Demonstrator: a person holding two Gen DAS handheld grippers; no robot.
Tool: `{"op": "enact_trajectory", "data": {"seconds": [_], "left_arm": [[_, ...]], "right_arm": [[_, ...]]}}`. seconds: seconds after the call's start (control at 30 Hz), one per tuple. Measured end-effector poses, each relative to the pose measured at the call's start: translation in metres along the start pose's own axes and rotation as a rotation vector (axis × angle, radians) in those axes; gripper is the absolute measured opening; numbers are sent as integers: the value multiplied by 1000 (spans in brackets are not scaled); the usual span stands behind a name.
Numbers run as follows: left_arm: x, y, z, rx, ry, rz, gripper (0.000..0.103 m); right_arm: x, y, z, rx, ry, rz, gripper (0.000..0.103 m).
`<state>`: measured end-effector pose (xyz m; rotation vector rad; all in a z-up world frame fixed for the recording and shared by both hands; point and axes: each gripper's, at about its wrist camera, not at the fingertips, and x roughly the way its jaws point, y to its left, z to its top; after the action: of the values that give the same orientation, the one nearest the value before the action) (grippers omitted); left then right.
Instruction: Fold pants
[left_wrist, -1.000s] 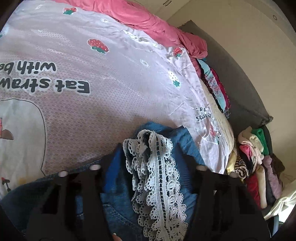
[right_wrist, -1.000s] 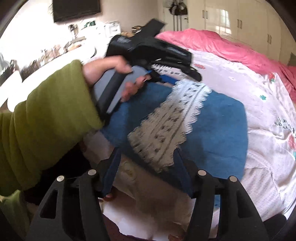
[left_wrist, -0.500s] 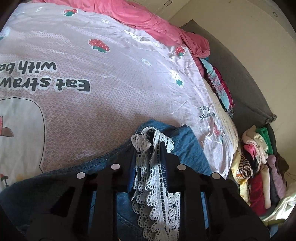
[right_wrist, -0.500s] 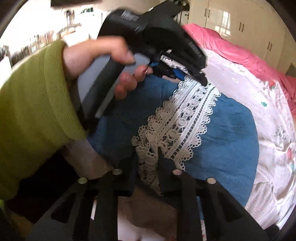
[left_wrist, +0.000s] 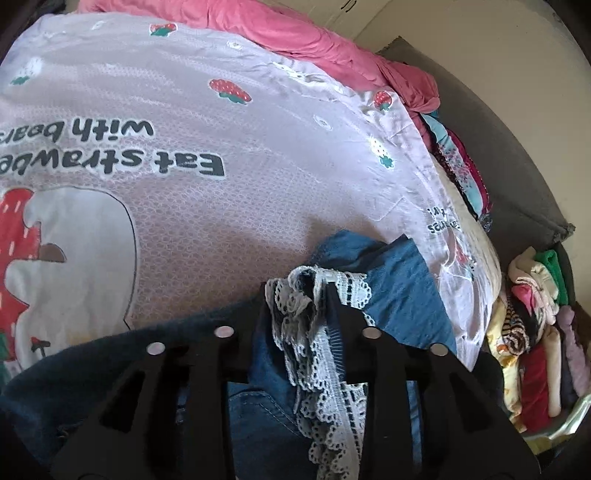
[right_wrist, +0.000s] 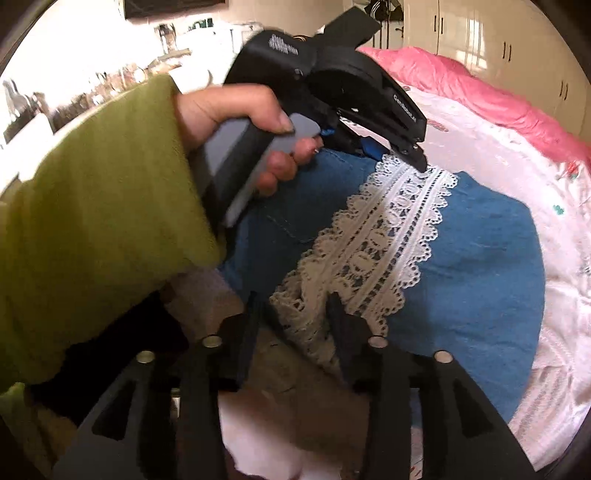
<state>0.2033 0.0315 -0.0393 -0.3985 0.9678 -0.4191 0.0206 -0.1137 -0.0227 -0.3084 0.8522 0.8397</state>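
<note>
Pants (right_wrist: 461, 266): blue denim, with a wide band of white lace (right_wrist: 384, 236) sewn down the leg. They lie on the bed, on a pale bedspread (left_wrist: 229, 206) printed with strawberries and the words "Eat strawberries with bears", near its edge. The cloth is bunched where it is gripped and flat elsewhere.

Left gripper (left_wrist: 297, 291): fingers nearly closed, pinching a gathered fold of lace and denim between them. Lace hangs crumpled toward 6 o'clock in the left wrist view.

Right gripper (right_wrist: 293, 302): fingers drawn close together, clamped on the lower end of the lace band at the pants' edge.

Left wrist view only: a pink blanket (left_wrist: 295, 40) along the bedspread's far side at 12 to 1 o'clock; a pile of mixed clothes (left_wrist: 535, 332) in a bin at 3 to 4 o'clock, below the bed edge; a grey headboard or cushion (left_wrist: 509, 166) at 2 o'clock.

Right wrist view only: the left gripper (right_wrist: 421, 162) seen from outside, its tip on the far end of the lace at 1 o'clock; the left hand (right_wrist: 251, 125) around the grey handle, green sleeve (right_wrist: 96, 221) at 9 o'clock; white wardrobe doors (right_wrist: 498, 48) at 1 o'clock.
</note>
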Motion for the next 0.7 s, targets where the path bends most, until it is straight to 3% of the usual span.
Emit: {"op": "enact_trajectory", "data": {"seconds": [0.17, 0.23, 0.37, 0.5, 0.57, 0.63, 0.7], "left_arm": [[-25, -5, 5, 23, -83, 45, 34], [-38, -13, 7, 44, -121, 46, 42], [-59, -38, -7, 97, -162, 11, 46], [-49, -67, -39, 160, -105, -45, 47], [-35, -78, -50, 193, -61, -56, 47], [-19, -82, -58, 226, -22, 4, 51], [-4, -74, -61, 225, 8, 49, 51]], "right_arm": [[-40, -21, -3, 77, -65, 85, 40], [-57, -38, -7, 104, -90, 50, 40], [-69, -74, -18, 179, -96, -90, 40], [-62, -99, -31, 252, -50, -131, 40], [-50, -103, -39, 252, 23, -198, 39], [-40, -98, -45, 248, 75, -222, 39], [-41, -98, -52, 259, 70, -218, 39]]}}
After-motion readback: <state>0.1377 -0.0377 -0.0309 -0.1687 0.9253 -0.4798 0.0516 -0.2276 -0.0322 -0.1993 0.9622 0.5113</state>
